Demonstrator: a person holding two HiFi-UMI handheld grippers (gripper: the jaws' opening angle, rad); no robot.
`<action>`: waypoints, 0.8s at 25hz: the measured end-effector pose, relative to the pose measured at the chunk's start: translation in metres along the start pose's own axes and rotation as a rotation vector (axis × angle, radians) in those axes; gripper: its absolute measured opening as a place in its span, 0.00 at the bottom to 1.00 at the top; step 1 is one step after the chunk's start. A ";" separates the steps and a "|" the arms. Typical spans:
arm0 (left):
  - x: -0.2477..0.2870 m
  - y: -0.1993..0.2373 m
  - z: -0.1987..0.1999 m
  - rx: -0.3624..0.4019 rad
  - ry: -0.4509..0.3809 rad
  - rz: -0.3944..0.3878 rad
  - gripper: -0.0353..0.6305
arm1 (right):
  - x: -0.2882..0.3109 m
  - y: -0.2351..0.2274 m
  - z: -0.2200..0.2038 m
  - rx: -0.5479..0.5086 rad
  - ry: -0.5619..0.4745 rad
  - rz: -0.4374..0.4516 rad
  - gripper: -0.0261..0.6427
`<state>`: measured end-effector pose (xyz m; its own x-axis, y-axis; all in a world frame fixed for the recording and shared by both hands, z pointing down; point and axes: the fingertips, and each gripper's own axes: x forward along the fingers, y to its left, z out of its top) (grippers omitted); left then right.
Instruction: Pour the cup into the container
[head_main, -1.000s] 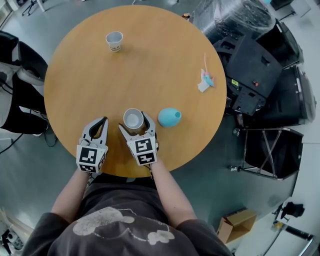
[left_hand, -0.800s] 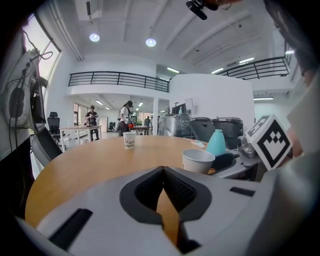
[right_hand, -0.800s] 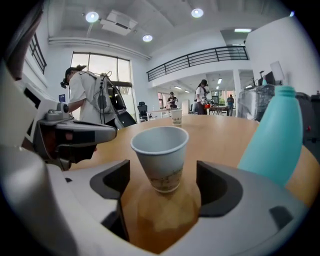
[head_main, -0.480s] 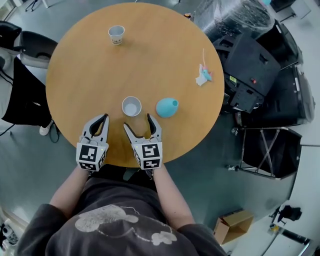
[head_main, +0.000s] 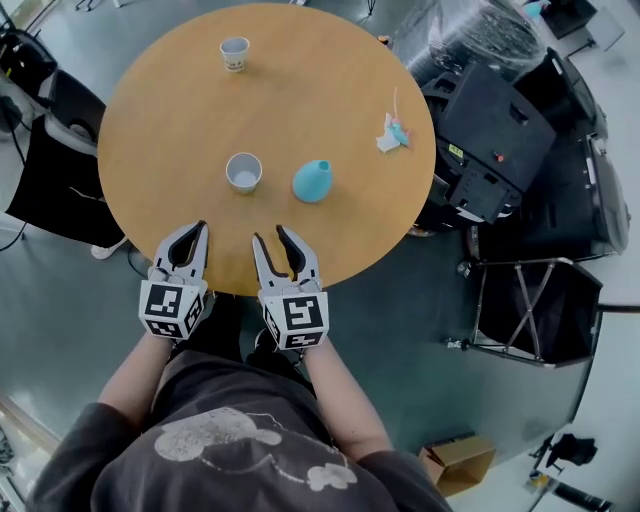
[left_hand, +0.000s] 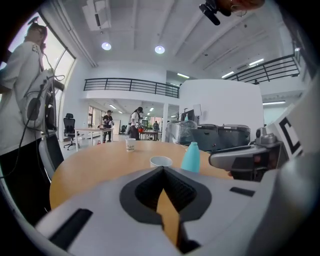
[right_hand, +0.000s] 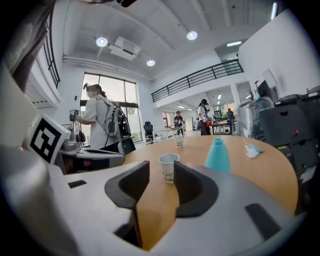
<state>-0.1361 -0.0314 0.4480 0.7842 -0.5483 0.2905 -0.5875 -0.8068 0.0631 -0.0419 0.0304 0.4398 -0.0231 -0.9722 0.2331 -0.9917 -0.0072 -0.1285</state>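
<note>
Standing: white paper cup (head_main: 243, 172) upright beyond right gripper (head_main: 269, 234), well apart.
Right jaws: part-open, closing, nothing between.
State of left gripper (head_main: 198, 229): jaws together, empty.

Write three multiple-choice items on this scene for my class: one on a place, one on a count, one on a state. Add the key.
1. In the head view, where does the teal bottle stand relative to the nearer paper cup?
A) to its right
B) to its left
C) inside it

2. How many paper cups stand on the table?
A) one
B) two
C) four

3. How do the left gripper's jaws stand?
A) wide apart
B) together, with nothing between
C) clamped on a cup

Key:
1 A: the bottle stands apart from the cup, on its right.
2 B: there is the nearer one and a farther cup by the far edge.
3 B: the left gripper view shows the tips meeting, with nothing held.
</note>
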 end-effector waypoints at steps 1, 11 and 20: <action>-0.006 -0.008 0.001 -0.008 -0.016 0.000 0.06 | -0.009 -0.002 0.001 -0.004 -0.007 0.000 0.24; -0.055 -0.068 0.004 -0.049 -0.026 0.013 0.06 | -0.083 0.006 0.015 -0.008 -0.038 0.023 0.02; -0.078 -0.108 0.024 -0.021 -0.074 -0.023 0.06 | -0.124 -0.005 0.016 -0.018 -0.027 -0.039 0.02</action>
<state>-0.1288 0.0931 0.3959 0.8098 -0.5450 0.2172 -0.5725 -0.8150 0.0896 -0.0316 0.1469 0.3959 0.0185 -0.9772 0.2116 -0.9938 -0.0411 -0.1029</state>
